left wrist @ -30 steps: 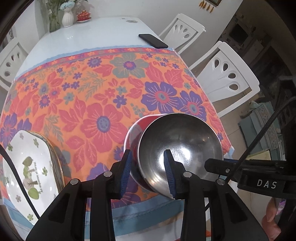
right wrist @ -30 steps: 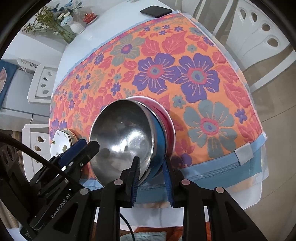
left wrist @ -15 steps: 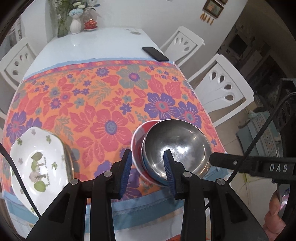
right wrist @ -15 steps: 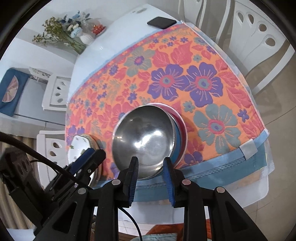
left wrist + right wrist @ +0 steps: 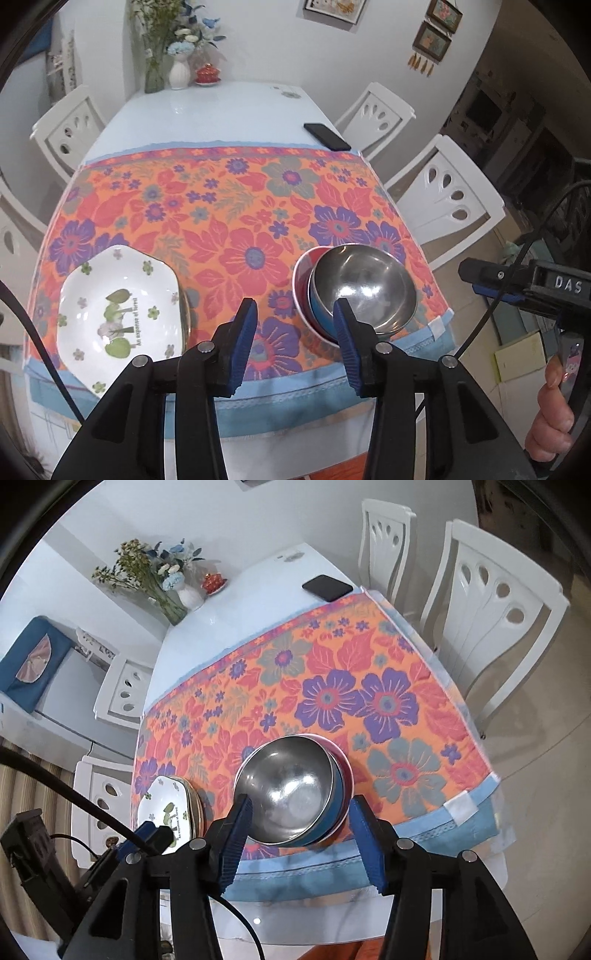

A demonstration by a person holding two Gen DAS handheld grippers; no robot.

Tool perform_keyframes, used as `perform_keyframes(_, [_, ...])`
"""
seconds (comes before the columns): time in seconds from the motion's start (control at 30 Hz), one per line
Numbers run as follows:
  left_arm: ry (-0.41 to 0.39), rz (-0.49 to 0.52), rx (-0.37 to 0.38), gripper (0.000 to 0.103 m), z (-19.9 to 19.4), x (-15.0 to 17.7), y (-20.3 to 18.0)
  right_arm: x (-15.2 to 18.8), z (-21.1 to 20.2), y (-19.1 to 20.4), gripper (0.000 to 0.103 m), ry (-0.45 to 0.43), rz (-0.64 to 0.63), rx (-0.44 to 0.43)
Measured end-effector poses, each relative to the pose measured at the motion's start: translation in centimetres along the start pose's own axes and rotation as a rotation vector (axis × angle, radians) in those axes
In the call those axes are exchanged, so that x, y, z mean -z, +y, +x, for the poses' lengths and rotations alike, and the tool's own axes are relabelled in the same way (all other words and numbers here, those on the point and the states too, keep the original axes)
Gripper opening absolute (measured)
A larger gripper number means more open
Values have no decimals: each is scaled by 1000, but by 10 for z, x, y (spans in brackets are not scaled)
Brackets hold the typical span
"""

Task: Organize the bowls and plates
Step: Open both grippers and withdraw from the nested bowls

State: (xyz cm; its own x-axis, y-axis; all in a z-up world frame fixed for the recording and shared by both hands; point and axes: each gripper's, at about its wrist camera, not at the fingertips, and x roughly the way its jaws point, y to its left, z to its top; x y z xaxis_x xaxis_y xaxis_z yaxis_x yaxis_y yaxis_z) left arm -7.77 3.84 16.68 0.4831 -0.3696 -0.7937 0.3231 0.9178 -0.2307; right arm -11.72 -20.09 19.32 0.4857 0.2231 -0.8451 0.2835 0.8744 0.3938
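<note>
A steel bowl (image 5: 364,286) sits nested in a blue bowl (image 5: 320,314) and a red bowl (image 5: 301,273) near the table's front right edge; the stack also shows in the right wrist view (image 5: 288,794). A white plate with a green tree print (image 5: 118,314) lies on other plates at the front left, also in the right wrist view (image 5: 168,812). My left gripper (image 5: 293,345) is open and empty, above the front edge between plates and bowls. My right gripper (image 5: 301,840) is open and empty, just in front of the bowl stack.
A floral cloth (image 5: 229,206) covers the near half of the white table (image 5: 207,110). A black phone (image 5: 327,136) lies at the far right edge. Vases with flowers (image 5: 177,70) stand at the far end. White chairs (image 5: 450,199) stand around the table.
Both grippers have pulled back and up from the bowl stack. The right jaws have opened wider. The bowls have stayed put on the cloth.
</note>
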Motion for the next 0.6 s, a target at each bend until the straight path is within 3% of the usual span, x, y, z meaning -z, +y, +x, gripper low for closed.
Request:
perform_keyframes(0.33, [-61,-23,-80,40,-22,2,1,14,18,21,53,57,-84,-22])
perform_keyframes(0.6, [-27,-66,-153,40,-8,-5,-1,6,25,34,53,47,-212,53])
